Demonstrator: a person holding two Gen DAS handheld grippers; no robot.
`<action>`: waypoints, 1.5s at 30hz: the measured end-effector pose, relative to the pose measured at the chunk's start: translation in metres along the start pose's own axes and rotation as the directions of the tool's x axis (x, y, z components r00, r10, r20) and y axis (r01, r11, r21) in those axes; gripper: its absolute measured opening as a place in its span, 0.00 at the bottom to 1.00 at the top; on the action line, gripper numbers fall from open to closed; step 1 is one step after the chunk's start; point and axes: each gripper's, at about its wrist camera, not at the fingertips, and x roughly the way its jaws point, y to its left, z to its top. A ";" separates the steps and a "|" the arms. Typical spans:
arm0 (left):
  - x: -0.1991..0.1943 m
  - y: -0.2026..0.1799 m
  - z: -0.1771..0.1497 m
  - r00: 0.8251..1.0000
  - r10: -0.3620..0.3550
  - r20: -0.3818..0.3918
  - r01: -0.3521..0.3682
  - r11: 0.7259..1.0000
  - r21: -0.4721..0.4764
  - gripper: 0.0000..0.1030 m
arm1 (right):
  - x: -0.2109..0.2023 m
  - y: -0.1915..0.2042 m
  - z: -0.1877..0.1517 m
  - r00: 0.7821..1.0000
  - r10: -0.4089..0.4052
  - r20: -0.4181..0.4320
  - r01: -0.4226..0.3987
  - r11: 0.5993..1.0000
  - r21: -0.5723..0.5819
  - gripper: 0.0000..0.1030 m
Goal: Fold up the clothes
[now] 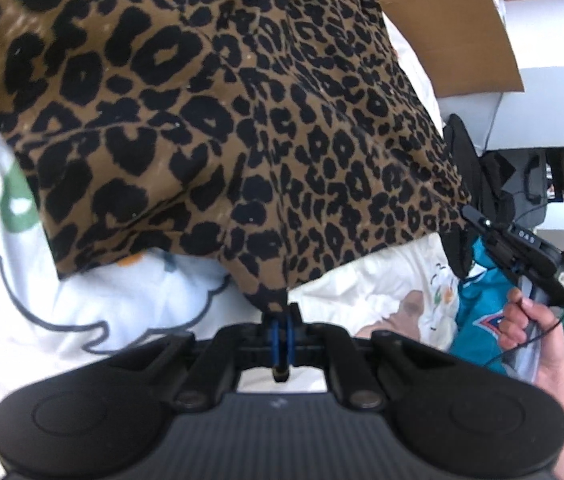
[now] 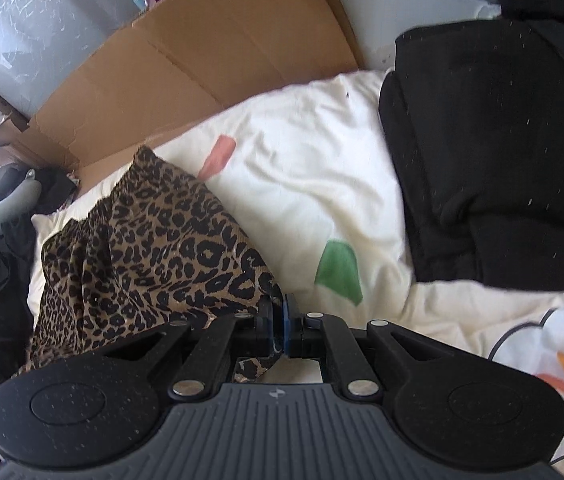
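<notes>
A white quilt point(image 2: 302, 184), soft and creased, printed with green and pink patches and a cartoon outline, covers the bed. Flat brown cardboard point(image 2: 185, 60) leans along its far edge; a stack of folded black clothes point(image 2: 494, 168) sits at its far right corner. The leopard-print garment point(image 1: 221, 120), thin drapey fabric in tan with black spots, hangs stretched above the quilt. The left gripper point(image 1: 284, 314) pinches one corner, the right gripper point(image 2: 279, 320) another, both pressed tight on cloth.
</notes>
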 end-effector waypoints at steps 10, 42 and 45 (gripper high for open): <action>0.024 0.033 -0.015 0.997 0.071 -0.016 -0.071 0.997 -0.018 0.05 | 0.016 0.009 0.001 0.988 -0.152 -0.003 0.151 0.985 -0.083 0.04; -0.040 0.025 -0.010 0.937 0.288 0.197 -0.328 0.920 0.216 0.41 | 0.017 0.062 -0.041 0.992 0.041 -0.117 -0.054 0.992 -0.115 0.25; -0.032 0.028 -0.013 0.942 0.271 0.198 -0.315 0.919 0.238 0.33 | 0.021 0.073 -0.049 0.985 0.082 -0.150 -0.100 0.988 -0.119 0.25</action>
